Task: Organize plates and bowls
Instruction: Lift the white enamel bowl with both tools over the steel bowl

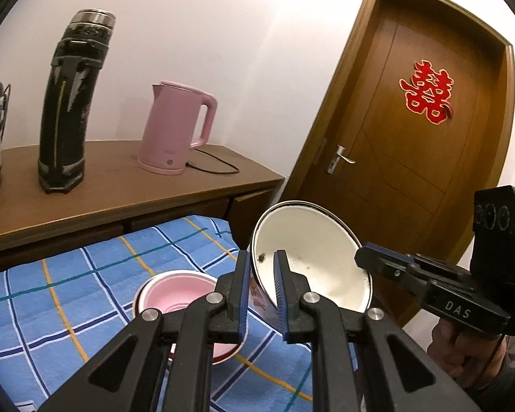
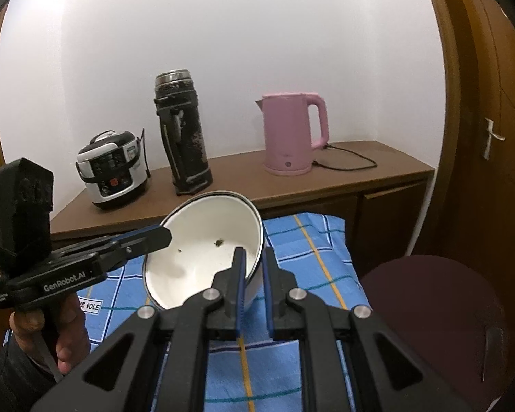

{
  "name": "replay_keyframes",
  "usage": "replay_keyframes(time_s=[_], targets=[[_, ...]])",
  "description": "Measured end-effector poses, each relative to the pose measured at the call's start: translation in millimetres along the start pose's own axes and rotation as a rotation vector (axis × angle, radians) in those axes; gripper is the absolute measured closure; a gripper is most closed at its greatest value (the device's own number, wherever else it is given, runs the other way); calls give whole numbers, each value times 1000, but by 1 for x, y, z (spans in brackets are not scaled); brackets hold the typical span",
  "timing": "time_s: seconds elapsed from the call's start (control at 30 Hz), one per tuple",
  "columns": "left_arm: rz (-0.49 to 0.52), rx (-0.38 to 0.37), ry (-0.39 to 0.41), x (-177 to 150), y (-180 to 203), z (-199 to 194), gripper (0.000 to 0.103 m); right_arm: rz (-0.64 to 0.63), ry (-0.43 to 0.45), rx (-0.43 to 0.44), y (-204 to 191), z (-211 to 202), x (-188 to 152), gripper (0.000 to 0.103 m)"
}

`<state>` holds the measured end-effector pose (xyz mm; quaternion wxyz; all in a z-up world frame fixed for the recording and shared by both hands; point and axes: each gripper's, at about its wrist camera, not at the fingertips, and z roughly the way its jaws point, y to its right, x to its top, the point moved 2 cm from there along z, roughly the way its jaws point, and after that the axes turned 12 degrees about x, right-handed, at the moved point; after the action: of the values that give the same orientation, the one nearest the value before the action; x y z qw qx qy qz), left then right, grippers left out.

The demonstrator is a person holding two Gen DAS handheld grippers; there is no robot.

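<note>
A white enamel bowl (image 1: pixel 312 261) with a dark rim is held tilted above the blue checked cloth (image 1: pixel 68 288). My left gripper (image 1: pixel 261 261) is shut on its left rim. My right gripper (image 2: pixel 253 257) is shut on the opposite rim of the same bowl (image 2: pixel 202 250). The right gripper also shows in the left wrist view (image 1: pixel 364 257), and the left gripper in the right wrist view (image 2: pixel 164 235). A pink bowl (image 1: pixel 175 295) with a red rim sits on the cloth below and left of the white bowl, partly hidden by my left gripper.
A wooden sideboard (image 2: pixel 360 175) behind the cloth carries a pink kettle (image 2: pixel 292 134), a tall black flask (image 2: pixel 183 137) and a rice cooker (image 2: pixel 113 171). A brown door (image 1: pixel 419 113) stands at the right. A dark round stool (image 2: pixel 432 316) is right of the table.
</note>
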<state>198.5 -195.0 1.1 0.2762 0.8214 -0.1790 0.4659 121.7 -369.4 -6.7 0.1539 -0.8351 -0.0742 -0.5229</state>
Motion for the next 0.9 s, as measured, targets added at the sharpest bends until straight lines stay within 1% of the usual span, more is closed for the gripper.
replay_keyframes(time_s=[0.33,0.6,0.8,0.9], targets=[[-50,30,-2,-1,-20,2,88,-18,-14,29,-7,22,10,94],[-93,48,-10,-2,-35,4,88,4,-60,43,-4,46,7,94],[-107,72,-15,-4,-43,6,88,1,-89,50,-7,60,5,94],[-123,87,-32,-6,-49,11,88,-1,-97,49,-7,66,4,94]])
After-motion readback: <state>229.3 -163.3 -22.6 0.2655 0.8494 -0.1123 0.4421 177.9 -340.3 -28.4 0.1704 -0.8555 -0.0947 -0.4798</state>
